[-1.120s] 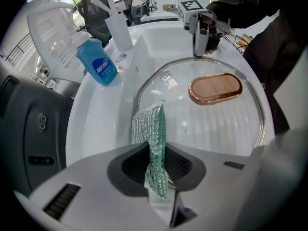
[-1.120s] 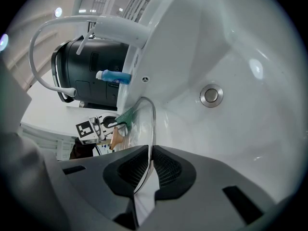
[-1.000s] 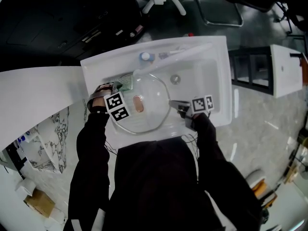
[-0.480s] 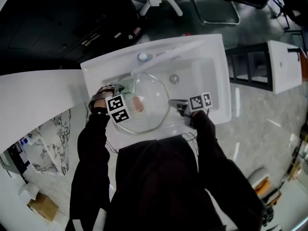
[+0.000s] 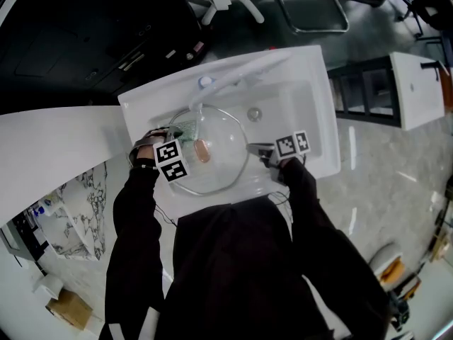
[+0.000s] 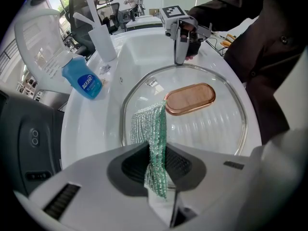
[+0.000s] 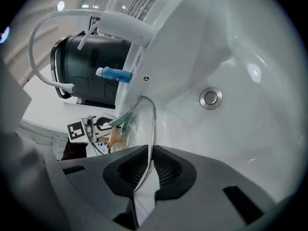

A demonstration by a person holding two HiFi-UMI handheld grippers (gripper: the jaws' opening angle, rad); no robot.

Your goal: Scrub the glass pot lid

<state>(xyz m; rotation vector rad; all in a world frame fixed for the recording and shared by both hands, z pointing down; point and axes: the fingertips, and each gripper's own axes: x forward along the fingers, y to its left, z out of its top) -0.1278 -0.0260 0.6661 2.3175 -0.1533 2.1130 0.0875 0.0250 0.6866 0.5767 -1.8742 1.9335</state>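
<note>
The round glass pot lid with a metal rim (image 5: 225, 163) lies across the basin of the white sink (image 5: 315, 94), its oval copper-coloured knob (image 6: 190, 98) facing up. The right gripper (image 7: 146, 167) is clamped on the lid's thin rim – a narrow hold on smooth glass. The left gripper (image 6: 157, 170) pinches a green mesh scrubbing cloth (image 6: 150, 129), whose free end rests on the glass just beside the knob.

The main risk, I judge, is the rim slipping from the right jaws under hard scrubbing – the lid would drop or pivot against the basin (glass on ceramic). The cloth could also snag on the knob and pull free.
</note>
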